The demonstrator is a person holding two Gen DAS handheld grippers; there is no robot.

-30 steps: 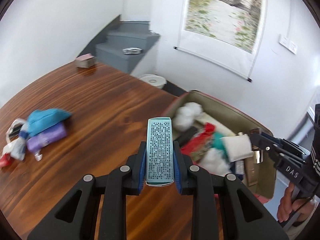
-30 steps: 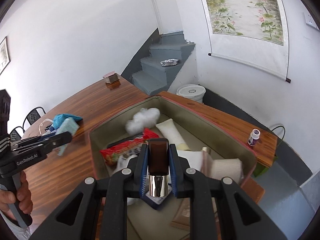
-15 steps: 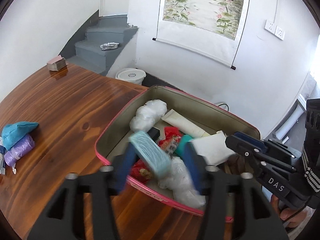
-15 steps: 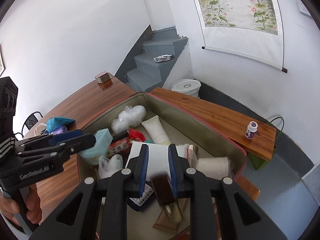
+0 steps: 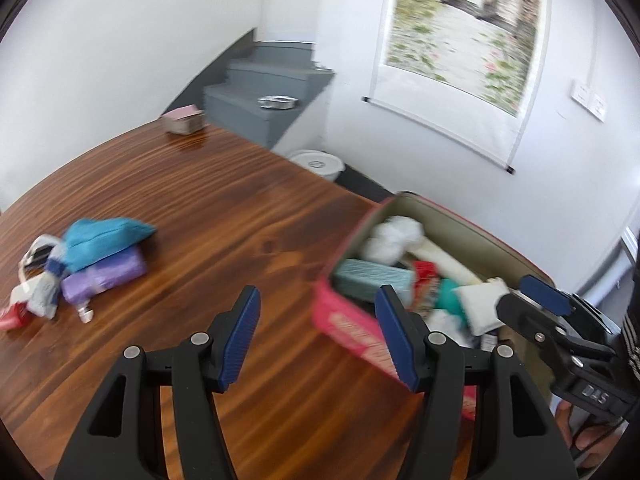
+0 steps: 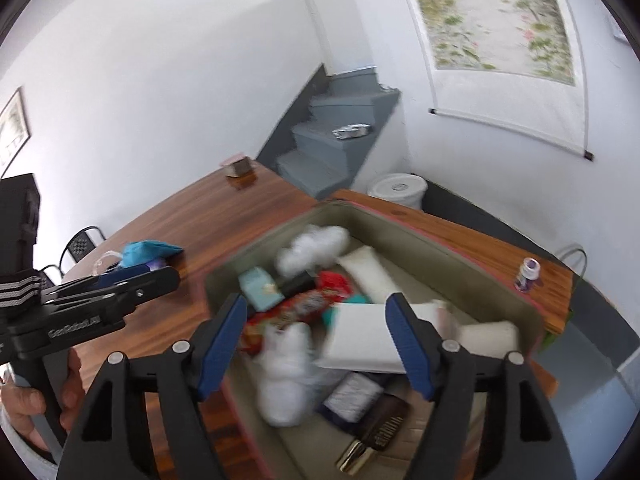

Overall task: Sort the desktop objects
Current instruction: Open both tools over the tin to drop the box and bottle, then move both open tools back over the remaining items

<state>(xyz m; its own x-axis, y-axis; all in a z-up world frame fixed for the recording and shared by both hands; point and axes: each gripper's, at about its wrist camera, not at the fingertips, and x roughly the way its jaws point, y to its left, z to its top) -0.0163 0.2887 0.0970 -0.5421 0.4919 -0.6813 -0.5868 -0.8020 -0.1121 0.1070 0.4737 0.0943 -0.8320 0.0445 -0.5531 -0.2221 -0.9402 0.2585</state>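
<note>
A pink box (image 5: 344,328) with an olive lining stands on the wooden table (image 5: 224,208), full of several items. The light-blue tissue pack (image 5: 372,280) lies in its near-left corner. My left gripper (image 5: 316,320) is open with nothing in it, over the table just left of the box. Above the box, my right gripper (image 6: 316,320) has its jaws opening, with nothing between them. Below it, the brown bottle with a gold cap (image 6: 380,428) lies in the box (image 6: 440,236). A teal pouch (image 5: 104,236) and a purple pack (image 5: 104,276) lie in a pile at the left.
A small purple-capped bottle (image 6: 528,274) stands on the table's far right corner. A small pink block (image 5: 184,120) sits at the far edge. A white bucket (image 5: 318,162) and grey stairs (image 5: 264,92) are beyond the table. A hand (image 6: 24,400) holds the left gripper's handle.
My left gripper opened, let the tissue pack fall into the box, then swung back left over the table. My right gripper opened and let go of the brown bottle, which now lies in the box.
</note>
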